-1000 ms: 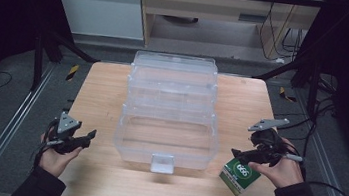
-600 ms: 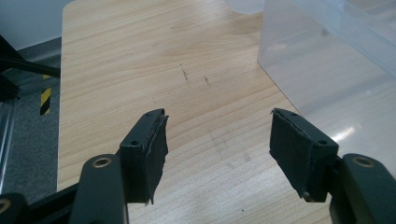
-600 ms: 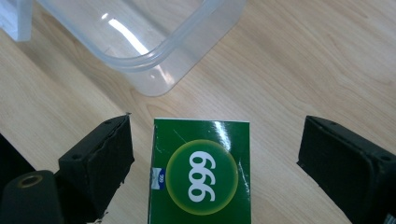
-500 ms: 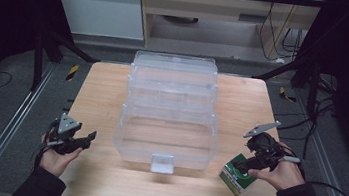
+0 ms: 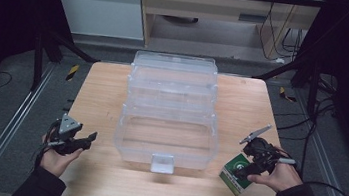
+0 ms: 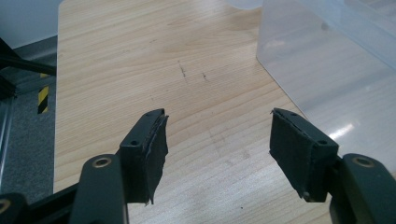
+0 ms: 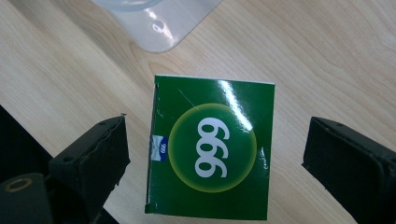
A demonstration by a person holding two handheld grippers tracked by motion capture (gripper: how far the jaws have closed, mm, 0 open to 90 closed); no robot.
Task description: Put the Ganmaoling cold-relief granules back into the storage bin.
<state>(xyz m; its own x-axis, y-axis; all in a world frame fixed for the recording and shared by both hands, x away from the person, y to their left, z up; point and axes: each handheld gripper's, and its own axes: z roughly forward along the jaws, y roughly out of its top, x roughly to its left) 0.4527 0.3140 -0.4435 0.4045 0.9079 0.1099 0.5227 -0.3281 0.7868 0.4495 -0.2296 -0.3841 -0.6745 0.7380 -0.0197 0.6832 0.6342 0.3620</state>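
Note:
A green box marked 999 [image 5: 235,173] [image 7: 210,147] lies flat on the wooden table [image 5: 103,89] near its front right corner. My right gripper [image 5: 245,169] [image 7: 215,154] hovers right over it, open, one jaw on each side of the box and neither touching. At the front left my left gripper [image 5: 88,139] [image 6: 217,144] is open with bare wood between its jaws. A clear plastic stepped organizer [image 5: 170,107] stands in the middle of the table, its open front bin [image 5: 167,140] toward me. Its wall [image 6: 327,70] shows at the right of the left gripper view.
A small clear tab [image 5: 161,163] [image 7: 163,23] sticks out from the organizer's front, close to the green box. The table's front edge lies just behind the box. Metal rails [image 5: 2,132] and cables [image 5: 320,126] run along the floor on both sides.
My right gripper has come down and forward over the green box, so the jaws now straddle it. The left gripper has stayed in place.

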